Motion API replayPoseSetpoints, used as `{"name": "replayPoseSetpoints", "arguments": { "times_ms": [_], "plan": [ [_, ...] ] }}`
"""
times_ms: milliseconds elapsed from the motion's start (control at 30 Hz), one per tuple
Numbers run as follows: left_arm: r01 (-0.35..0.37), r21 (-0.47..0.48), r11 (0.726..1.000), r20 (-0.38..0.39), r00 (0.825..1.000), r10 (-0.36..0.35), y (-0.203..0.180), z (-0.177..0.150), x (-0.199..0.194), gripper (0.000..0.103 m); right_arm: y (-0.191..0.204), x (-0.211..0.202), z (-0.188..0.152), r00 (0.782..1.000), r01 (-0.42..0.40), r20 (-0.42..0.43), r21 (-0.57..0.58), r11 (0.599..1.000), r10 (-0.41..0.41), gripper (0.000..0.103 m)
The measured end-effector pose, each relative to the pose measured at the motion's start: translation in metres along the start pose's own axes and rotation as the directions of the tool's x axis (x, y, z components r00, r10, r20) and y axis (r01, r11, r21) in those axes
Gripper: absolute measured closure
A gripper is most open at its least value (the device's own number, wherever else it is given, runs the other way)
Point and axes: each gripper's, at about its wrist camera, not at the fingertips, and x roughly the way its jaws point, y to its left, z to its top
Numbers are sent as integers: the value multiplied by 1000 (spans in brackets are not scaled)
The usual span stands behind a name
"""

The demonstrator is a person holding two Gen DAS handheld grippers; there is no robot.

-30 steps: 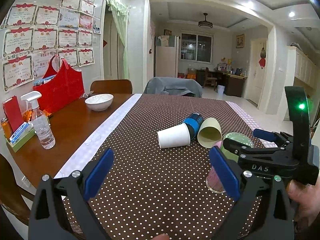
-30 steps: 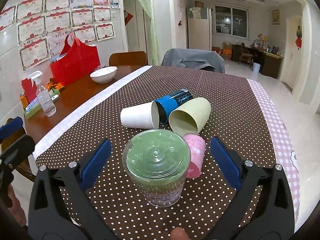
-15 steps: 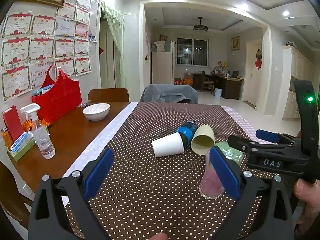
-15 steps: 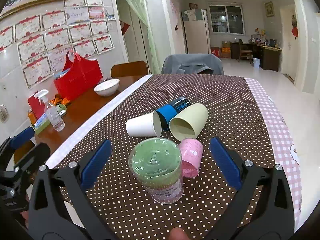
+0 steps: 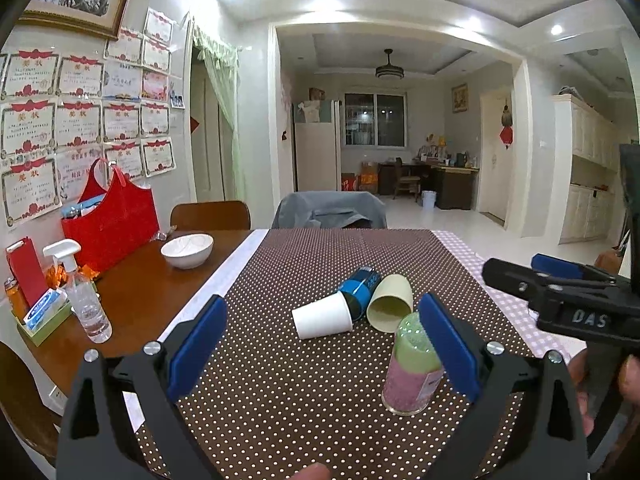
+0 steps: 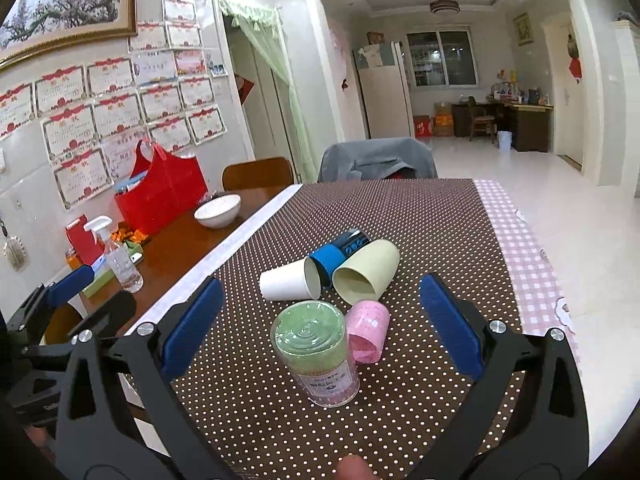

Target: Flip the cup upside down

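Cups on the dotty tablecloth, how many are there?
5: a white paper cup, a blue cup, a pale yellow cup and a small pink cup lie on their sides; a clear green-filled cup stands nearest. Others may be hidden.

White letters "DAS" stand on the black right tongs (image 5: 576, 312) at the frame's right edge. Certificates (image 5: 78, 114) at upper left bear red characters, too small to read.
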Motion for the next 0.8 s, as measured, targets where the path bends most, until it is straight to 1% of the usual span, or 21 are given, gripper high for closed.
{"name": "replayPoseSetpoints", "arguments": {
  "times_ms": [167, 333, 600, 800],
  "plan": [
    [-2, 11, 1000, 25, 1000, 2, -5, 7, -9, 8, 0, -26, -1, 997, 47, 64, -3, 999, -46, 6],
    [2, 17, 1000, 51, 999, -3, -9, 12, -20, 8, 5, -45, -5, 988, 108, 118, -30, 994, -104, 6],
    [3, 4, 1000, 77, 997, -4, -12, 15, -33, 8, 6, -63, -15, 969, 194, 164, -29, 980, -187, 6],
    [-7, -15, 1000, 87, 996, 9, -10, 15, -38, 8, 10, -70, -17, 958, 230, 185, -28, 973, -221, 6]
  ]
}}
